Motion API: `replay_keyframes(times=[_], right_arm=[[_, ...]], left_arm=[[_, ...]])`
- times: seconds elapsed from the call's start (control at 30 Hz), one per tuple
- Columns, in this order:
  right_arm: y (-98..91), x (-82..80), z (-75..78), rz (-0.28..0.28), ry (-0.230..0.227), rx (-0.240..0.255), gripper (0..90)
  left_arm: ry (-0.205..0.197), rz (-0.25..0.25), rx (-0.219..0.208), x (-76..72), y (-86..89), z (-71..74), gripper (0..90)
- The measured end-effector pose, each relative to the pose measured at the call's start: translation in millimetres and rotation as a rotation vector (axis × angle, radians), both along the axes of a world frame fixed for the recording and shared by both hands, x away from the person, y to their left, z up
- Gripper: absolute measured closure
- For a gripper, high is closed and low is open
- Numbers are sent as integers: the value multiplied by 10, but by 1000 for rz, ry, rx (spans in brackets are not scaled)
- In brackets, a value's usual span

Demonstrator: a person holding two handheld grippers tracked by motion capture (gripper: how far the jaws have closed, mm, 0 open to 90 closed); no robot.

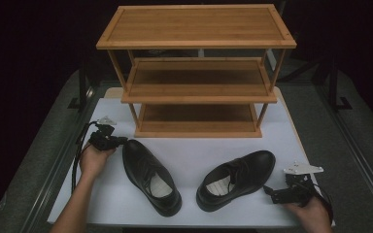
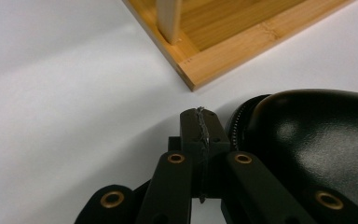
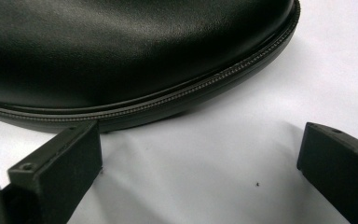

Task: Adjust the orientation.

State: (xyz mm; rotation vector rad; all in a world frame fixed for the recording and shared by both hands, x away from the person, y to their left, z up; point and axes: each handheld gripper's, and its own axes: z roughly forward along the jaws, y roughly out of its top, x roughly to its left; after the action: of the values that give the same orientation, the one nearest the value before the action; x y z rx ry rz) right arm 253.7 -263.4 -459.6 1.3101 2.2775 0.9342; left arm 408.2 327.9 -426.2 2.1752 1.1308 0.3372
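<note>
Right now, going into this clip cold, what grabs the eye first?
Two black leather shoes on the white table: the left shoe and the right shoe, toes angled outward toward the rack. Behind them stands a three-tier wooden shoe rack. The left gripper, shut, sits by the left shoe's toe; the right gripper, fingers spread, faces the right shoe.

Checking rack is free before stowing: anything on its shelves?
The rack's top, middle and bottom shelves look bare. The rear of the lower two is shadowed and partly covered, so unconfirmed. Both shoes sit on the table.
</note>
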Motion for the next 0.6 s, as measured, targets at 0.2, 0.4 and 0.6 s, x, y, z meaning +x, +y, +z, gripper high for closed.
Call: replay_keyframes(times=[0.2, 0.4, 0.6], right_arm=[[0, 0, 0, 0, -1, 0, 0], [-1, 0, 0, 0, 0, 1, 0], [-1, 0, 0, 0, 0, 1, 0]], left_arm=[[0, 10, -5, -54, 72, -3, 900], [-12, 35, -15, -274, 217, 78, 900], [-33, 18, -15, -594, 256, 141, 900]])
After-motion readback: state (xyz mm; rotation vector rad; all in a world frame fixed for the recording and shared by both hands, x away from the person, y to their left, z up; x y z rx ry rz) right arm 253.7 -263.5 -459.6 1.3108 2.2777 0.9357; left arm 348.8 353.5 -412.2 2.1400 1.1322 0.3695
